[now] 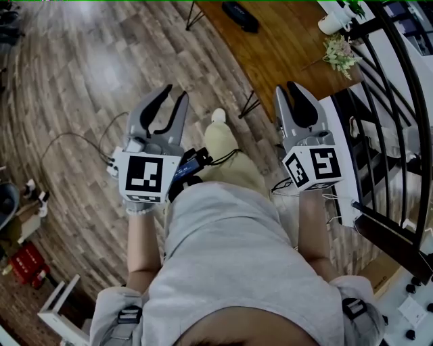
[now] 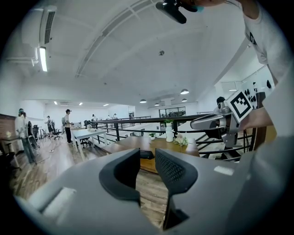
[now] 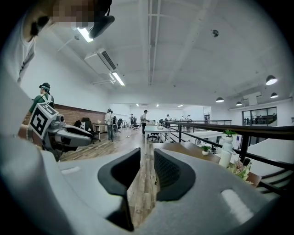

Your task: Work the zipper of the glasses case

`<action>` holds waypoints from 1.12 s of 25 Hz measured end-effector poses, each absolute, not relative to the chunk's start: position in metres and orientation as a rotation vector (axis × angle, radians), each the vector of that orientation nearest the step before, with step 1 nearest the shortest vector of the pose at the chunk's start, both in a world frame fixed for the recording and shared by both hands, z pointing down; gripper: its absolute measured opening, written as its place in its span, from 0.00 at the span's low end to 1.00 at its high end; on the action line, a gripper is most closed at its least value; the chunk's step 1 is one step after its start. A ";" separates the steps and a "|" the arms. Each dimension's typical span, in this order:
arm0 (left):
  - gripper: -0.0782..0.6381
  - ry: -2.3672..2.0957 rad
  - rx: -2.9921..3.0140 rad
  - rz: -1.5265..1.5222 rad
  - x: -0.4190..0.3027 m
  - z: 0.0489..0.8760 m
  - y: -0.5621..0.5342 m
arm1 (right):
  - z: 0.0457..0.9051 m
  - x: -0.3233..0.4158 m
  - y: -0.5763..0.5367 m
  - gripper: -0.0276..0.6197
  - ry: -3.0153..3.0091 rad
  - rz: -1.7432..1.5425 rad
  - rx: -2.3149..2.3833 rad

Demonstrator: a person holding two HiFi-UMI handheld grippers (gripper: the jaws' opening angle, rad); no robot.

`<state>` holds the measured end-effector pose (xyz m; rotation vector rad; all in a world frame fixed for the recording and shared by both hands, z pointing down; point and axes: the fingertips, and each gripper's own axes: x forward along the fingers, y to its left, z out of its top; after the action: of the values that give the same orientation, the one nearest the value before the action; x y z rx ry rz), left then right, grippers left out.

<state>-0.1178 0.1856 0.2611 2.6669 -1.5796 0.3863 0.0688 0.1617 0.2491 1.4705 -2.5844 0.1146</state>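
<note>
Nearest to us, the head view shows our grey shirt and both forearms held out over the wood floor. The left gripper has its jaws a little apart. Its own view confirms a narrow gap with nothing between the pads. The right gripper is likewise slightly parted and empty, as its own view shows. The two are well apart from each other and touch nothing. Each gripper view catches the other gripper at its side.

Beyond them stands a wooden table. The dark case lies near the table's near edge, well away from both grippers. The left gripper view lines it up just past the gap of its jaws. In the right gripper view we cannot find it, since those jaws point along the floor beside the table.

Toward the table's far edge we see flowers and a white vase, next to the black railing.

Only the gripper views reach farther, to desks and people standing across the room. The head view shows none of this.
</note>
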 end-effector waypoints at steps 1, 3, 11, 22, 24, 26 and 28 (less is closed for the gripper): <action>0.25 -1.586 2.664 0.383 -0.118 0.261 0.182 | 0.250 0.068 0.156 0.18 -2.587 0.112 1.462; 0.25 -1.597 2.657 0.377 -0.119 0.262 0.172 | 0.252 0.066 0.142 0.18 -2.592 0.110 1.445; 0.25 -1.621 2.635 0.346 -0.121 0.261 0.104 | 0.254 0.060 0.060 0.18 -2.621 0.120 1.386; 0.25 -1.580 2.665 0.334 -0.078 0.245 0.021 | 0.257 0.096 -0.029 0.18 -2.602 0.185 1.372; 0.25 -1.564 2.664 0.345 -0.071 0.245 0.012 | 0.259 0.102 -0.038 0.19 -2.594 0.205 1.365; 0.25 -1.546 2.660 0.364 -0.065 0.245 0.005 | 0.261 0.108 -0.044 0.20 -2.587 0.226 1.362; 0.25 -1.535 2.657 0.380 -0.061 0.247 -0.005 | 0.264 0.111 -0.054 0.20 -2.583 0.244 1.354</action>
<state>-0.0608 -0.0050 0.2466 2.6567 -1.5349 0.3800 0.1108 -0.0536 0.2643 1.3535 -2.5829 0.2439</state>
